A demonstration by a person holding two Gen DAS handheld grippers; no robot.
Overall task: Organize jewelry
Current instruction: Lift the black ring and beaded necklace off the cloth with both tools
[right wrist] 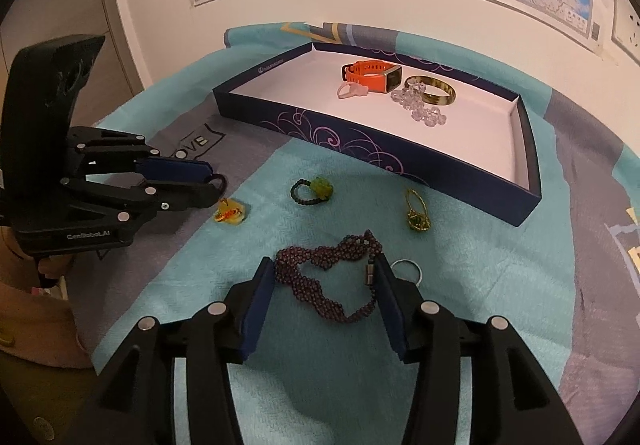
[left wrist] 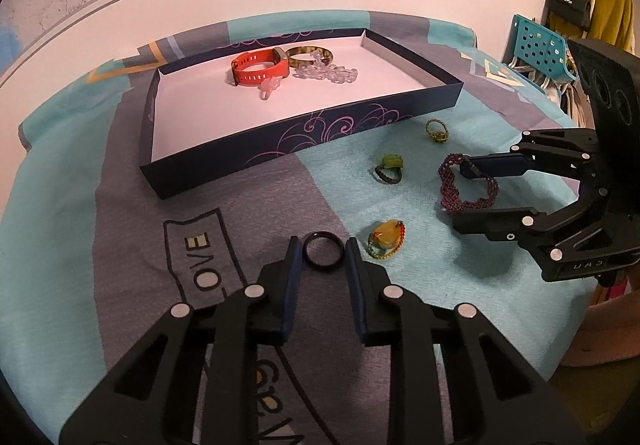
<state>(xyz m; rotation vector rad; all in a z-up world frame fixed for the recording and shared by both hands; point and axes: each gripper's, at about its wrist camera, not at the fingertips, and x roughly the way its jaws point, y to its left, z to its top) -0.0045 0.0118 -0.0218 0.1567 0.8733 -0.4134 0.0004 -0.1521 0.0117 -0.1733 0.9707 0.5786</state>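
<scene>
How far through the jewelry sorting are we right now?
Done: the orange watch, bangle, clear beads and a pale ring lie in the tray.

In hand: the left gripper brackets the black ring; the right gripper straddles the maroon bracelet.

Left: three small rings on the cloth.

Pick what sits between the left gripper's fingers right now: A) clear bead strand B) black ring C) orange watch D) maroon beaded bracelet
B: the black ring lies on the cloth between the left gripper fingertips; the maroon bracelet is at the right gripper.
</scene>
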